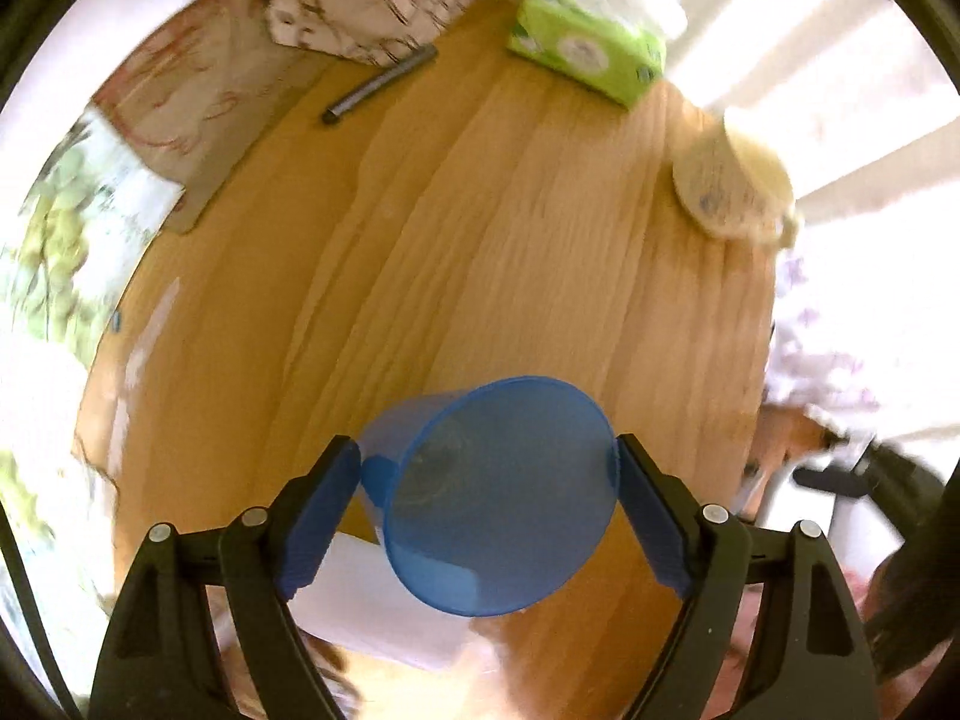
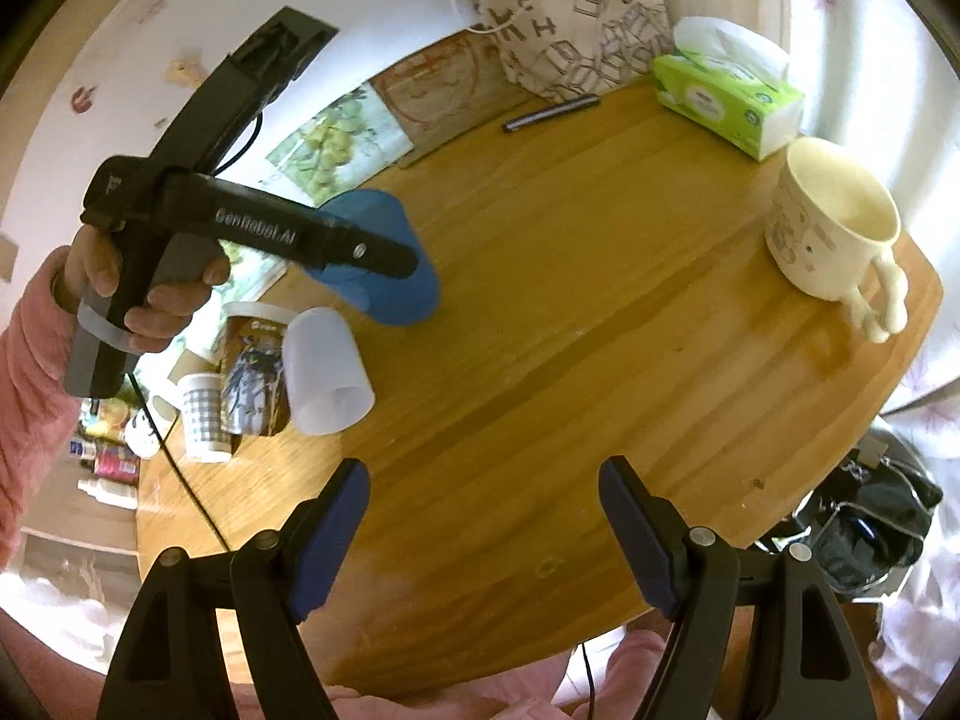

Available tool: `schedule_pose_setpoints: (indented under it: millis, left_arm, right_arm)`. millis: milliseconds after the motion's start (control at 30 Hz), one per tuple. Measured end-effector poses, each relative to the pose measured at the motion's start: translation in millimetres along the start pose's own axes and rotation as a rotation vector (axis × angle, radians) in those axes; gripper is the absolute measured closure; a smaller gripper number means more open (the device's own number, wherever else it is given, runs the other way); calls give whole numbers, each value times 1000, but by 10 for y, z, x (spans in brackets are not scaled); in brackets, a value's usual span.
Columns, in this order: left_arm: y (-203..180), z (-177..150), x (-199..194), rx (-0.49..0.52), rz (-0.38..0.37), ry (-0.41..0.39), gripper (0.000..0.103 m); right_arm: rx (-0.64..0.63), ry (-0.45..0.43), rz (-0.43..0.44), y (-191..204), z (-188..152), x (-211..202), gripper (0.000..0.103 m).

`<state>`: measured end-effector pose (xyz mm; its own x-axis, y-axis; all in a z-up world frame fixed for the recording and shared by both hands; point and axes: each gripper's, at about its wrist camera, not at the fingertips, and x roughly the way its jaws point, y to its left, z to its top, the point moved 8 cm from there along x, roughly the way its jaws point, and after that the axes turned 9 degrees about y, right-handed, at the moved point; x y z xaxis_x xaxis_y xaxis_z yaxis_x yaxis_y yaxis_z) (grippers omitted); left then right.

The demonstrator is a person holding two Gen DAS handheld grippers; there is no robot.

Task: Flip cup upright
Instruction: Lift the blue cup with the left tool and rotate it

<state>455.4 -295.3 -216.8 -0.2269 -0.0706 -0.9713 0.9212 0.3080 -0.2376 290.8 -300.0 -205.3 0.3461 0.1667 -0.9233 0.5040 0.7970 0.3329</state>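
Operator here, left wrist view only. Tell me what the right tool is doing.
Observer: The right tool is open and empty, above the wooden table.
Operator: Report what lies under my blue cup.
Observer: From the right wrist view, the blue cup in the left tool is off the table; a translucent white cup lies on its side nearby.
Operator: Name anything else beside it.
Observer: A printed paper cup and a small checked cup stand just left of the white one.
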Motion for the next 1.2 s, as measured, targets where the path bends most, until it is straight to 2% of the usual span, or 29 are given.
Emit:
schedule_pose_setpoints:
  millis: [267,633,967,1200]
  left_arm:
    - [-323,-181,-136,-254,-208,-158,17]
    - [-639,-911,151,-581,-436,-244,17]
    - [-897,-1482,469,-760,-521,-293,17]
    - [-835,-1624,591,-820,-574,-314,17]
  right_arm:
    - [-118,-21,22,-62,-17,-184,23]
    - [-276,-22,15,-297,-255,-399,23]
    - [-430,21,43,-247,-555,-443,23]
    - [-530,66,50,-81,-732,-330,24]
